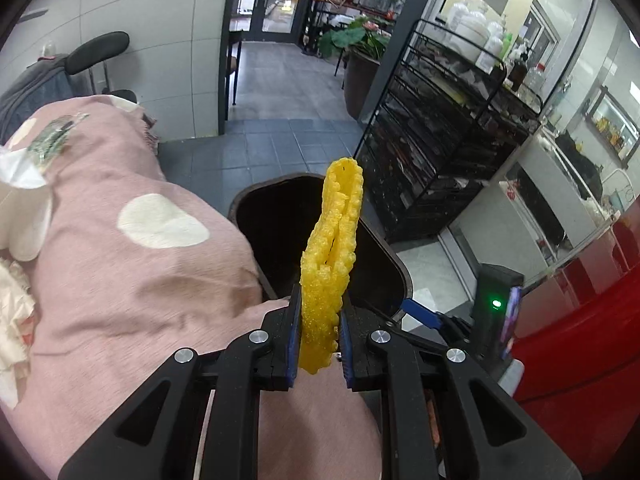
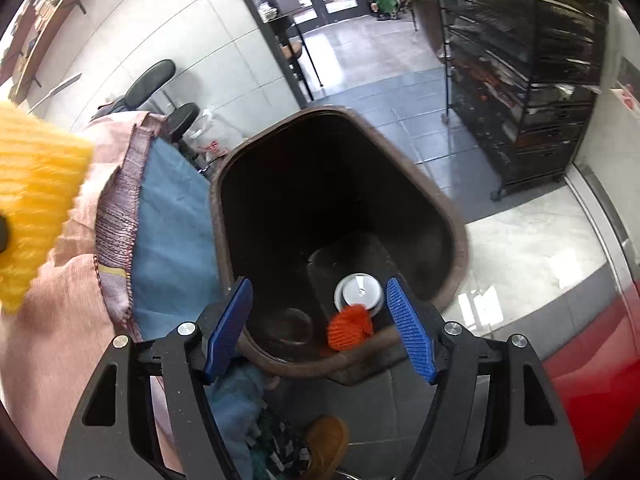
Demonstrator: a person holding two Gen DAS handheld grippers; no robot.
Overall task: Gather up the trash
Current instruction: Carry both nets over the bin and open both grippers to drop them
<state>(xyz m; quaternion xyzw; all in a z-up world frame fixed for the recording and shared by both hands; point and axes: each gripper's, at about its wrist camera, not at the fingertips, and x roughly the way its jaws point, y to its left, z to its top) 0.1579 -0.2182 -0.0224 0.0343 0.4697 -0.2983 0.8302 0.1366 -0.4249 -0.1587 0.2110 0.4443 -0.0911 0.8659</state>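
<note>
My left gripper [image 1: 320, 312] is shut on a yellow foam net sleeve [image 1: 334, 248], held upright above the pink cloth, just short of the dark brown trash bin [image 1: 400, 268]. The sleeve also shows at the left edge of the right wrist view [image 2: 36, 192]. My right gripper [image 2: 320, 320] is open and empty, right above the near rim of the bin [image 2: 456, 224]. Inside the bin lie an orange foam net [image 2: 350, 327] and a white cup with a lid [image 2: 359, 290].
A pink cloth with white spots [image 1: 132, 264] covers the surface on the left, with crumpled paper [image 1: 12, 320] and a wrapper [image 1: 52, 136] on it. A black wire rack [image 1: 440, 152] stands on the right. A red object [image 1: 580, 340] is at the far right.
</note>
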